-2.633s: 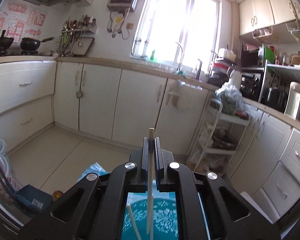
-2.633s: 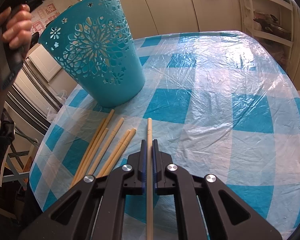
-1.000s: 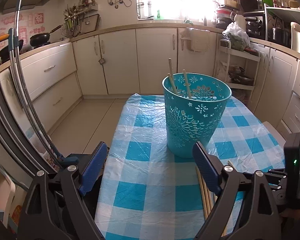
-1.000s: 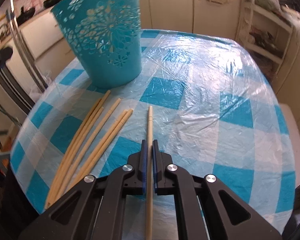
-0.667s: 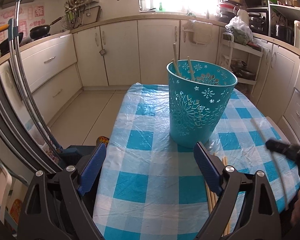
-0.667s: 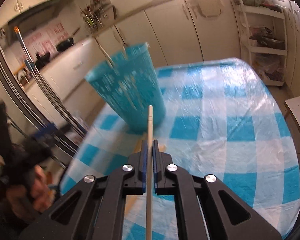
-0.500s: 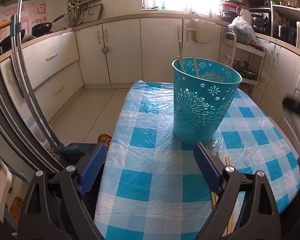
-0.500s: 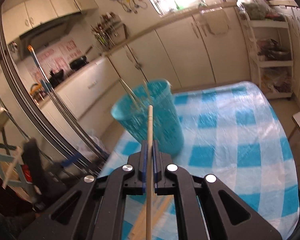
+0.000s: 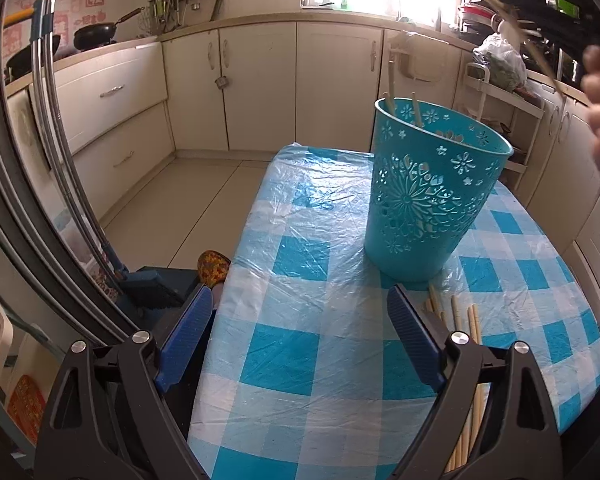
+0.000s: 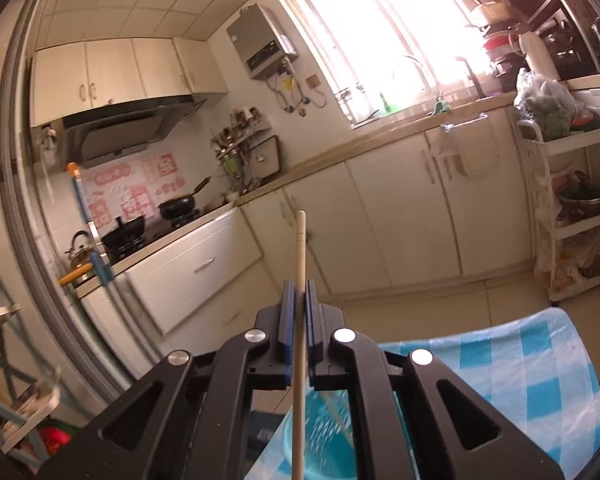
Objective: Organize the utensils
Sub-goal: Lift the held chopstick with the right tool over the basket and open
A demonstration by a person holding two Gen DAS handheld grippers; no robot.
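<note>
My right gripper (image 10: 299, 292) pinches one chopstick (image 10: 300, 264), held high above the teal basket (image 9: 432, 192). My left gripper (image 9: 296, 320) is spread wide, empty, over the checked table (image 9: 300, 360). I count two chopsticks in the basket (image 9: 390, 84) and at least three loose chopsticks (image 9: 462, 320) lying beside its base.
</note>
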